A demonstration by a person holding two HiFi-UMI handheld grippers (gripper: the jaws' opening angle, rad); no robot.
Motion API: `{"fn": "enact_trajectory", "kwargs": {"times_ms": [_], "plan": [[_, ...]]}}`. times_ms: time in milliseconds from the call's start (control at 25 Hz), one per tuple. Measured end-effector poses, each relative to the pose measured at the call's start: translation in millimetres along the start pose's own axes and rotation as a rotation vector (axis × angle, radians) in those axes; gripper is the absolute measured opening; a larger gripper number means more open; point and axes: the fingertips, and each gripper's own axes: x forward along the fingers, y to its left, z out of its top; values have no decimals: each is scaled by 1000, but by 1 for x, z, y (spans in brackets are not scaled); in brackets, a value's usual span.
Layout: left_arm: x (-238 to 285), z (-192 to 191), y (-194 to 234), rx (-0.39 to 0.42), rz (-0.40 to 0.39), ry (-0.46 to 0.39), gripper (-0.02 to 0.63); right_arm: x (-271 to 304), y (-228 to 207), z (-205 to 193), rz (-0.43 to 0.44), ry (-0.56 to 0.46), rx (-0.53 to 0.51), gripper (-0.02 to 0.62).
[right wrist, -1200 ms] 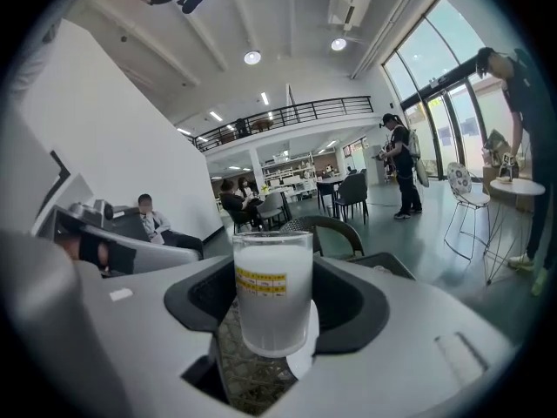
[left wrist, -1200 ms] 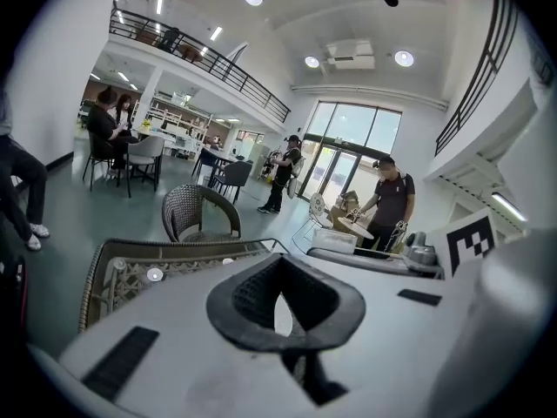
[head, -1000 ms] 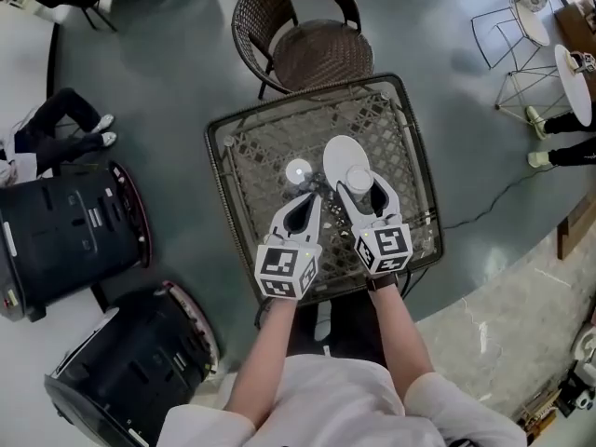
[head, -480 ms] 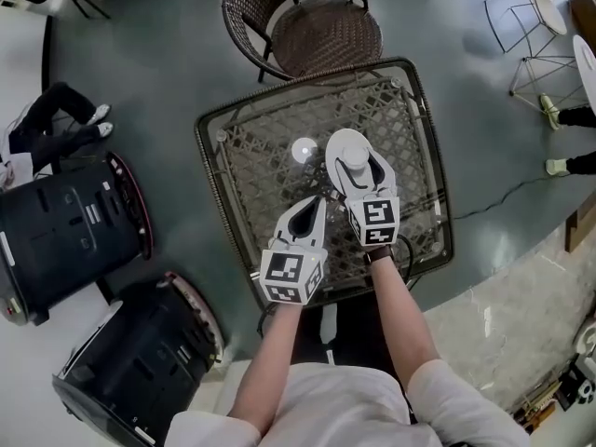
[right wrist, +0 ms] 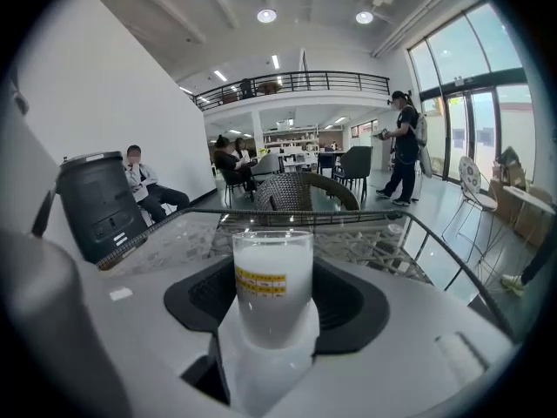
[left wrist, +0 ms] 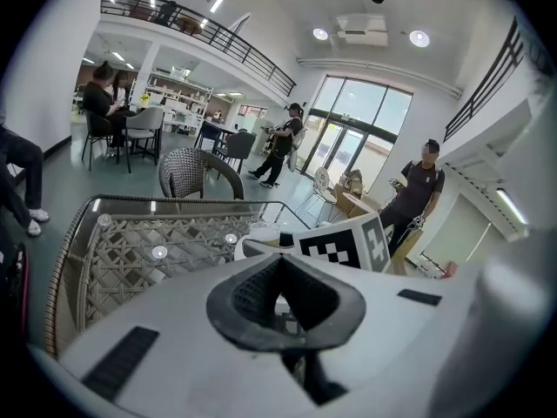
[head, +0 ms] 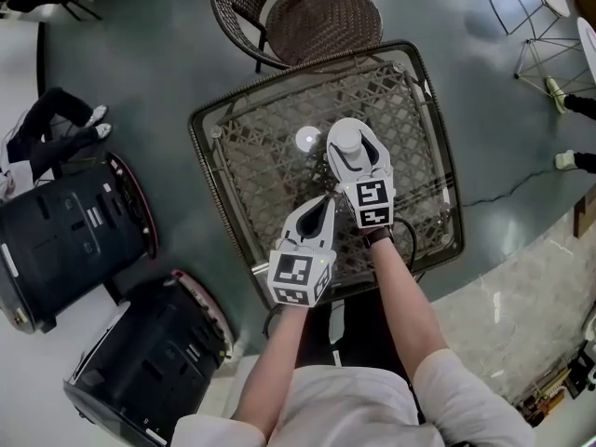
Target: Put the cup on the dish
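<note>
In the right gripper view a frosted white cup with a yellow label stands upright between the dark pads, and my right gripper is shut on it. In the head view the cup is over the middle of the white dish on the glass-topped wicker table. I cannot tell whether the cup touches the dish. My left gripper is shut and empty, nearer the front edge and just left of the right one. From the left gripper view the dish shows beside the right gripper's marker cube.
A wicker chair stands against the table's far side. Two black cases lie on the floor at the left. A bright light reflection sits on the glass left of the dish. A cable trails off to the right.
My right gripper has carried the cup forward from the dish's near rim to over its middle. The left gripper has stayed back, still shut.
</note>
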Motion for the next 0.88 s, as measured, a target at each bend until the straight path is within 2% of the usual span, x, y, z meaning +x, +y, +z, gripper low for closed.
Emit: {"fn": "enact_trajectory", "kwargs": {"times_ms": [120, 360, 560, 680, 760, 880], "plan": [[-1, -3, -3, -2, -5, 2, 3, -2, 1, -1, -6, -4, -22, 258], [-5, -6, -8, 8, -21, 6, 3, -12, -2, -9, -43, -32, 24, 258], [-11, -11, -3, 3, -14, 10, 3, -17, 4, -19, -46, -6, -30, 256], [-14, -15, -2, 5, -15, 16, 3, -16, 6, -22, -41, 8, -16, 258], [-16, -16, -4, 7, -16, 19, 3, -16, 6, -23, -37, 22, 1, 283], [-21, -14, -5, 13, -19, 14, 3, -23, 5, -23, -39, 28, 23, 361]]}}
